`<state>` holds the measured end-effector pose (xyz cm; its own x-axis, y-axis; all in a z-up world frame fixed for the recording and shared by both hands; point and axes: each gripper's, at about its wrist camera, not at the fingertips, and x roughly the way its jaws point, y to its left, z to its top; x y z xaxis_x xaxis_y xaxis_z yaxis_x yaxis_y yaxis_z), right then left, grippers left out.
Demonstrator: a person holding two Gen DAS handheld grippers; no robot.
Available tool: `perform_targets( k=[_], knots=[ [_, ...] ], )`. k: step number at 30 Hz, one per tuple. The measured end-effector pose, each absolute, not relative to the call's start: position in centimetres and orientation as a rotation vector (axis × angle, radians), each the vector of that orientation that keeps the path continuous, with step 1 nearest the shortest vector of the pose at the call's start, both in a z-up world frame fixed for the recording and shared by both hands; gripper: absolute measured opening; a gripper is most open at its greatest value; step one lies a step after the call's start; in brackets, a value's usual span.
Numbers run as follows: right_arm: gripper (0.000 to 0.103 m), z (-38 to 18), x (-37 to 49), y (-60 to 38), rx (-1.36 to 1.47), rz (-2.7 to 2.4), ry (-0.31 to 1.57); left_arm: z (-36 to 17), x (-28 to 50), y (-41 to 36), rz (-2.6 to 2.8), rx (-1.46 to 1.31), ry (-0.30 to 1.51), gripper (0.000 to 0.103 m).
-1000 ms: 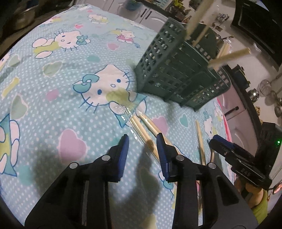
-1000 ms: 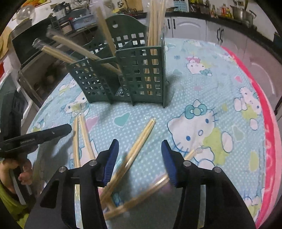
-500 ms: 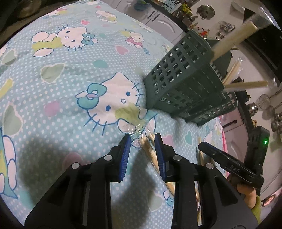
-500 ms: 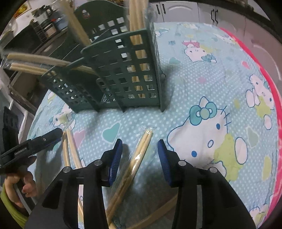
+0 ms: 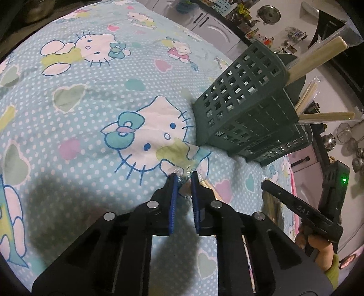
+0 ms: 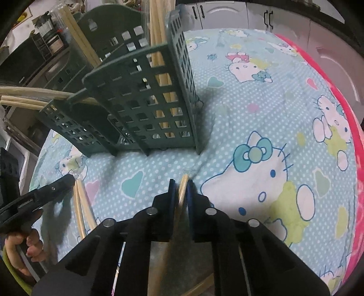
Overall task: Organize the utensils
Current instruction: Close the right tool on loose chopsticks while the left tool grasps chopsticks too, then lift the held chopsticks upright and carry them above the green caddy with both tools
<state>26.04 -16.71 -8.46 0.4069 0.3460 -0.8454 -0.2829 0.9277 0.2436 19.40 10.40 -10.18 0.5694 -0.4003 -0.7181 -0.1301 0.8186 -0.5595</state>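
A dark green slotted utensil holder point(image 5: 245, 109) point(image 6: 145, 102) stands on the cartoon-cat tablecloth with several wooden chopsticks leaning out of it. My left gripper point(image 5: 183, 178) is closing, its blue pads pinching the plastic-wrapped end of a chopstick pair point(image 5: 209, 185) that lies on the cloth in front of the holder. In the right wrist view this pair point(image 6: 79, 205) lies to the left under the left gripper's black finger point(image 6: 45, 193). My right gripper point(image 6: 180, 184) is closing too, pads pressed on another chopstick pair point(image 6: 182, 193) that runs back under it.
One more chopstick point(image 6: 200, 287) lies near the bottom edge. The cloth point(image 6: 261, 102) stretches right to a pink border point(image 6: 355, 159). A person's hand point(image 5: 318, 250) holds the right gripper's handle. Kitchen cabinets point(image 6: 227, 13) stand behind the table.
Both grippers moved forward and down toward the holder. Each one's jaws went from apart to closed on the end of a chopstick pair.
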Motion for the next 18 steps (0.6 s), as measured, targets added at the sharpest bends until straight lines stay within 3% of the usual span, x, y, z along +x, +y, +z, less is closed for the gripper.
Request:
perform_targets(
  k=[4,18],
  knots=[
    [0.006,-7.5,25.2,-17.6,0.093,0.408,1.045,-10.5,19.2,11.4,-0.189,-0.659,0.964,0.0],
    [0.006,-2.5,21.6,-17.8,0.099,0.469,0.896,-7.0,17.1,12.0,-0.247,-0.665,0.863,0.0]
  ],
)
